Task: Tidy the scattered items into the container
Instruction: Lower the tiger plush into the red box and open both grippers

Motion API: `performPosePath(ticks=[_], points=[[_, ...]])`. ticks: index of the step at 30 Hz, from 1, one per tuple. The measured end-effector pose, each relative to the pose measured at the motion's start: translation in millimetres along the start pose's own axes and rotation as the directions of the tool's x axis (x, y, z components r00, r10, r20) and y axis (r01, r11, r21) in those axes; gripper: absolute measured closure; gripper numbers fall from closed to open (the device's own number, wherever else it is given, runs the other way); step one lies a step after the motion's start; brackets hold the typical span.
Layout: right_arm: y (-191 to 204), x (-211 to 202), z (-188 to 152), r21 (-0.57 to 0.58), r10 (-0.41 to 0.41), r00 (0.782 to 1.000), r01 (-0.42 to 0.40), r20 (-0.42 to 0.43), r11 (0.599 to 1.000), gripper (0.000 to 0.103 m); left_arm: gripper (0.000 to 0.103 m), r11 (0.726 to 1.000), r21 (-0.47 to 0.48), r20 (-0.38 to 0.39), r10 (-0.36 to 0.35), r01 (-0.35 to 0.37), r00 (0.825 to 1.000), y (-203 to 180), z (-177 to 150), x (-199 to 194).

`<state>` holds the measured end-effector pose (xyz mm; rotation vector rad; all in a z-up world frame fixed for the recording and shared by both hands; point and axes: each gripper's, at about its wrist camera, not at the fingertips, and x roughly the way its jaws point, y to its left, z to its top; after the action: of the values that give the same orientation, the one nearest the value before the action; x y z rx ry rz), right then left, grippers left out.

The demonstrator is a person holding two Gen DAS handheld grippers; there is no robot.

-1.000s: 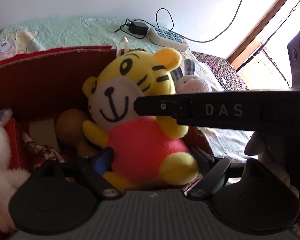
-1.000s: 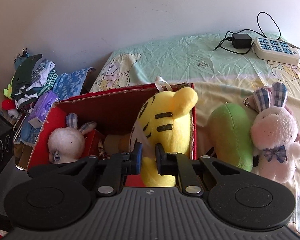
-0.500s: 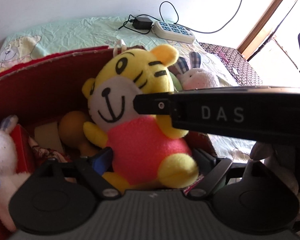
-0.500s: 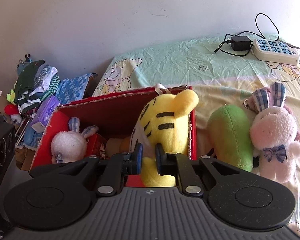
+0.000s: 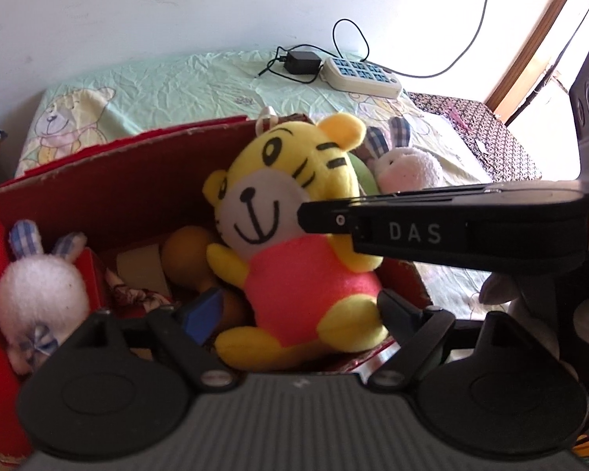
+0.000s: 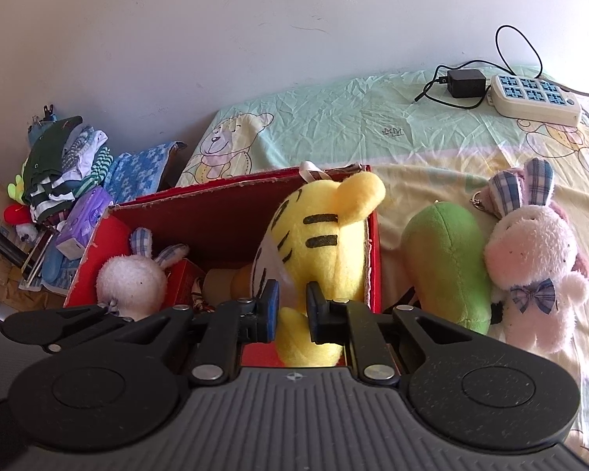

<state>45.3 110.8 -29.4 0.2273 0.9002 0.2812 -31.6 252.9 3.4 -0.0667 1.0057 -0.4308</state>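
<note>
visibility: the tiger plush (image 5: pixel 294 259) sits upright at the right end of the red box (image 5: pixel 110 192), and its lower back and legs are cut off by the gripper bodies in both views. right gripper (image 6: pixel 292 308) has its jaws nearly together around the tiger's back; whether the pads actually pinch the fabric cannot be told (yellow plush fills the narrow gap). left gripper (image 5: pixel 294 308) stands wide, one finger on each side of the tiger's lower body, blue pad visible on the left finger, not clearly pressing.

in the left wrist view the other tool's finger (image 5: pixel 443 231), marked "das", crosses in front of the tiger's shoulder and hides part of it.

inside the box: a white bunny (image 6: pixel 131 284) at the left end, face half hidden; a brown rounded object (image 5: pixel 186 249) and some patterned cloth behind the tiger, too covered to identify.

outside, on the bed sheet (image 6: pixel 333 125) just right of the box: a green plush (image 6: pixel 447 267), and touching it a pink bunny (image 6: pixel 534 271) with plaid ears. far back: power strip (image 6: pixel 534 96) and black adapter (image 6: pixel 465 82). clothes pile (image 6: pixel 63 168) off the bed, left.
</note>
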Motion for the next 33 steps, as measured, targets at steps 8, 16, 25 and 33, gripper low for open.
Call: performPosePath(ticks=[8, 16, 25, 33], points=[[-4, 0, -5, 0.002, -0.014, 1.0, 0.014, 0.014, 1.0, 0.09, 0.018, 0.998, -0.057, 0.042, -0.019, 0.021, 0.999, 14, -5, -21], [6, -7, -5, 0.001, -0.023, 0.999, 0.023, 0.033, 1.0, 0.083, 0.019, 0.988, -0.117, 0.003, 0.103, -0.102, 0.995, 33, -10, -12], [22, -17, -8, -0.025, -0.017, 0.998, 0.018, 0.057, 1.0, 0.078, 0.021, 0.979, -0.122, -0.036, 0.159, -0.163, 0.987, 34, -15, 0], [19, -22, -14, 0.028, -0.003, 0.997, 0.001, 0.076, 1.0, 0.078, 0.018, 0.973, -0.104, -0.055, 0.2, -0.205, 0.978, 29, -15, 7]])
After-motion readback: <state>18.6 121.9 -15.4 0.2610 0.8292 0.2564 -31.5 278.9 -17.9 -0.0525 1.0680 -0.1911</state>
